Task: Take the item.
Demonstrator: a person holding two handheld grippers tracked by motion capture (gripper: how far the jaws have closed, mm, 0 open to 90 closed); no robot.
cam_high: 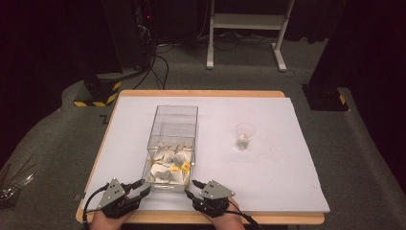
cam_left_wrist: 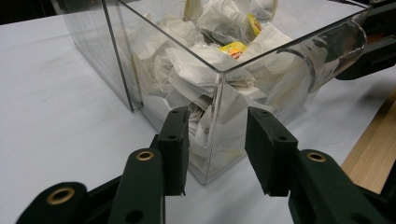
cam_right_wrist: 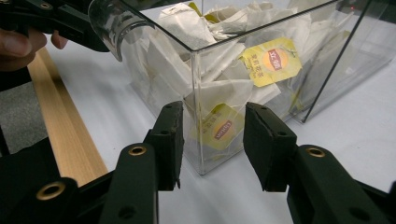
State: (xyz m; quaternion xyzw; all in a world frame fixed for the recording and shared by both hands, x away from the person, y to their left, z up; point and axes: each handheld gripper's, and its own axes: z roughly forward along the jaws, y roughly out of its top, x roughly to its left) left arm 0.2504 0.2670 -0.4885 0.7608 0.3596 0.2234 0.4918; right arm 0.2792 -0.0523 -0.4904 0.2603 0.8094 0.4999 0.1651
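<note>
A clear plastic box (cam_high: 173, 125) stands in the middle of the white sheet, its near half holding several white tea bags (cam_high: 168, 165) with yellow tags. My left gripper (cam_high: 142, 188) rests open at the box's near left corner. In the left gripper view its jaws (cam_left_wrist: 217, 140) stand either side of that corner edge, apart from it, with the tea bags (cam_left_wrist: 219, 60) behind the wall. My right gripper (cam_high: 192, 188) is open at the near right corner. Its jaws (cam_right_wrist: 212, 140) frame that corner and a yellow tag (cam_right_wrist: 271, 60).
An empty-looking clear cup (cam_high: 244, 135) stands on the sheet right of the box. The wooden table edge (cam_high: 201, 218) runs just under both hands. A curved clear lip (cam_right_wrist: 109, 23) sticks out from the box's near wall. Black stands and a white frame (cam_high: 246, 21) are beyond the table.
</note>
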